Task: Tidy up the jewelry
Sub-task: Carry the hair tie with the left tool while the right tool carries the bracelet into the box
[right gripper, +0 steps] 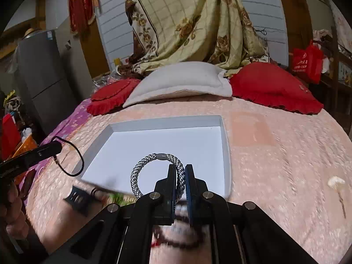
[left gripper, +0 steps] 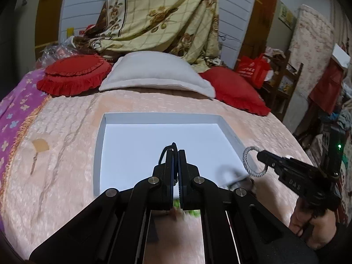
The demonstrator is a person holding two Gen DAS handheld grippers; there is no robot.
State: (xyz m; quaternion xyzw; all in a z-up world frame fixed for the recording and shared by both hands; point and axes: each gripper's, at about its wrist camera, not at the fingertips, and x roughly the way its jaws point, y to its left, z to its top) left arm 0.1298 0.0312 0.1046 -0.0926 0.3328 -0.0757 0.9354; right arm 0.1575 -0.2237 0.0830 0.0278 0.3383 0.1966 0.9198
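Jewelry sorting looked barely begun, by my judgement: the shallow white tray (right gripper: 225,149) on the pink bedspread (right gripper: 275,165) lay empty, with nothing yet set inside it. Two pieces were in hand. The right gripper (right gripper: 180,171) was pinched on a grey-and-white braided bracelet (right gripper: 140,167) held over the tray's near edge, and the left gripper (left gripper: 176,154) was pressed together on a thin black cord (right gripper: 72,151), hanging in a loop just beside the tray's left wall. Still loose on the bedspread were one dark beaded bracelet (right gripper: 176,239), one shell-shaped hairpin (right gripper: 335,183), and a blurred cluster of green and black items (right gripper: 99,195) too smeared to count. There was one tray.
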